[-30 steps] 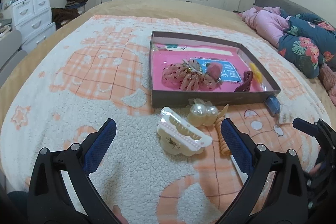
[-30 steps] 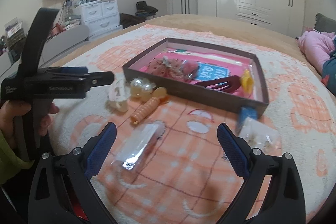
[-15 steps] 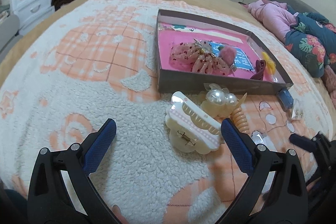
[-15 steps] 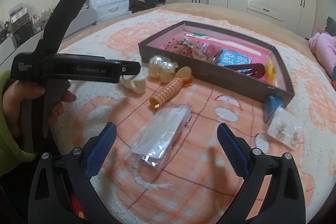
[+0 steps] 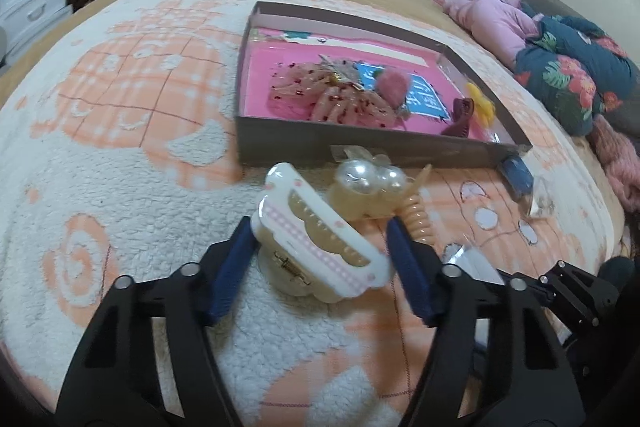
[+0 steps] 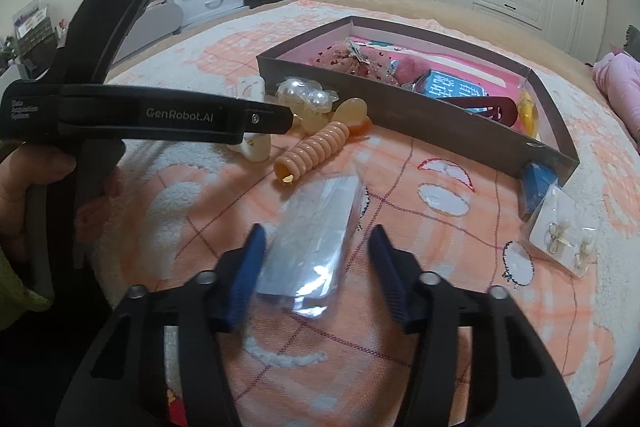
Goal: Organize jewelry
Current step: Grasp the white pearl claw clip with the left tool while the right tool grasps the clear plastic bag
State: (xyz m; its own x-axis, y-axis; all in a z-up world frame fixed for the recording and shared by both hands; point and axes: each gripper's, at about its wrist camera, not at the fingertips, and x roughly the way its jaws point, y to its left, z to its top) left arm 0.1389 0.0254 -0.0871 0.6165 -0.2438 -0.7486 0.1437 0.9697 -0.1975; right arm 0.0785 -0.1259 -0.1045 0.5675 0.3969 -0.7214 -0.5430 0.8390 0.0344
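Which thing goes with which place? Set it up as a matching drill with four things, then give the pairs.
Things:
1. white hair claw
2. clear packet
3. yellow clip
4. earring card

Places:
A. inside the box
B. between the right gripper fingers
C. on the blanket, beyond the box's right corner
D. between the left gripper fingers

Pairs: 1-D, 2-B, 3-A, 4-C

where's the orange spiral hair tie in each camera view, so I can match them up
Left wrist view: the orange spiral hair tie lies right of centre, just beyond the right finger of the left tongs.
Right wrist view: the tie sits centre-left, beyond the clear packet.
Shared landmark: the pearl clip beside it, before the grey tray.
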